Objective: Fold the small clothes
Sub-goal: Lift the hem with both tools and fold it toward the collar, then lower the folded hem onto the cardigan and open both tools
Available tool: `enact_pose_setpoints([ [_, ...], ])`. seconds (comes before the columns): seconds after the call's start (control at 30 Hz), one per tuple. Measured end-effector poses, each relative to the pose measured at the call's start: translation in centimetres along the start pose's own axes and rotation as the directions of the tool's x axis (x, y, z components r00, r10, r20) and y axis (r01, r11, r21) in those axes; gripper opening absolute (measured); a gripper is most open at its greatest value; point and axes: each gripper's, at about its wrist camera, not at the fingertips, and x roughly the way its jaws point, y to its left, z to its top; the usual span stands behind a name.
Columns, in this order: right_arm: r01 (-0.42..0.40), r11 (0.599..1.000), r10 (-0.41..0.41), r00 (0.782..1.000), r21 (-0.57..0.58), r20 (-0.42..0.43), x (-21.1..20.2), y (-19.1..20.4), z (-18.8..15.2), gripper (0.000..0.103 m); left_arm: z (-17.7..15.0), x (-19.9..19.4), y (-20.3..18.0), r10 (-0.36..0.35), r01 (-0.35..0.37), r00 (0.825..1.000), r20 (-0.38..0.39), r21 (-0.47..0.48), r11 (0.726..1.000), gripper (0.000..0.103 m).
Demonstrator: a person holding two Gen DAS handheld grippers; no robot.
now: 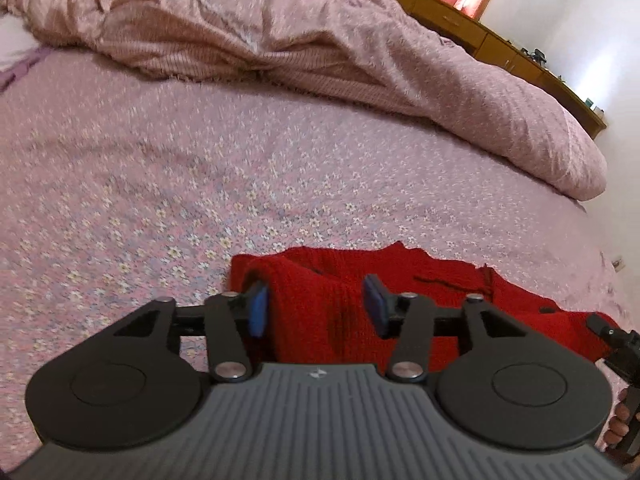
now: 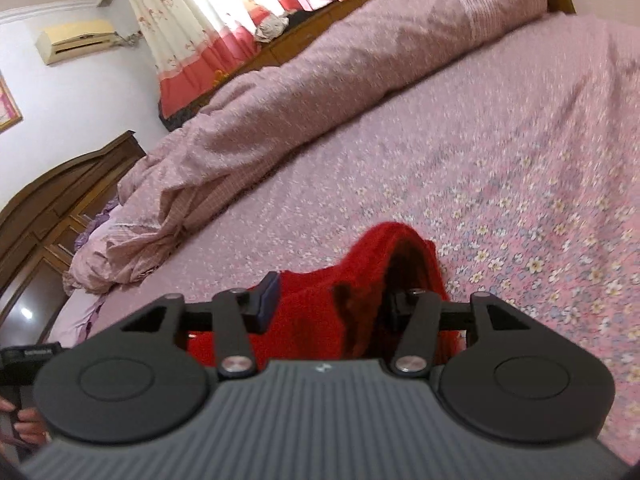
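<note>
Both units sit low over the near edge of the bed (image 1: 200, 168), each on one end of the red knit (image 1: 400, 280). I read that as a two-corner hold for a fold.

Left hand-held gripper (image 1: 316, 306): jaws apart, blue pads (image 1: 258, 310) clear of the fabric, which lies between and beneath them. Nothing clamped.

Right hand-held gripper (image 2: 328, 302): jaws apart too. A raised hump of the knit (image 2: 396, 248) drapes over the right finger, so contact on that side is probably incidental; blur makes it hard to confirm.

The knit lies flat on the flowered sheet, well clear of the bunched quilt (image 1: 320, 40) at the far side, so there's room to fold.

No containers in view.
</note>
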Motion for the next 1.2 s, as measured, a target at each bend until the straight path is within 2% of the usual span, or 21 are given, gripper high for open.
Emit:
enact_pose_setpoints([
  [0.17, 0.009, 0.998, -0.008, 1.0, -0.057, 0.012, -2.4, 1.0, -0.5, 0.054, -0.8, -3.2, -1.3, 0.027, -0.031, 0.998, 0.052, 0.073, 0.997, 0.061],
  [0.4, 0.036, 0.987, -0.032, 0.999, -0.155, 0.028, -4.9, 3.0, -2.3, 0.054, -3.6, -6.4, -3.3, 0.046, -0.055, 0.997, 0.063, 0.149, 0.987, 0.062],
  [0.5, 0.049, 0.979, -0.044, 0.999, -0.198, 0.03, -5.6, 3.7, -3.4, 0.054, -5.4, -6.6, -4.1, 0.052, -0.063, 0.997, 0.061, 0.194, 0.979, 0.063],
  [0.73, 0.099, 0.934, -0.096, 0.995, -0.342, 0.026, -5.5, 5.2, -6.5, 0.054, -9.1, -3.9, -4.1, 0.107, -0.106, 0.994, 0.01, 0.251, 0.962, 0.063],
  [0.87, 0.123, 0.889, -0.126, 0.992, -0.441, 0.024, -4.4, 5.8, -7.7, 0.053, -10.0, -1.7, -4.1, 0.148, -0.143, 0.989, 0.008, 0.306, 0.941, 0.063],
  [1.07, 0.155, 0.811, -0.166, 0.986, -0.564, 0.032, -1.8, 6.7, -8.6, 0.052, -9.2, 0.6, -4.7, 0.157, -0.161, 0.987, 0.039, 0.356, 0.921, 0.062],
  [1.2, 0.147, 0.802, -0.146, 0.988, -0.579, 0.048, -0.8, 7.3, -7.6, 0.051, -7.4, 1.7, -5.0, 0.146, -0.158, 0.987, 0.061, 0.348, 0.924, 0.063],
])
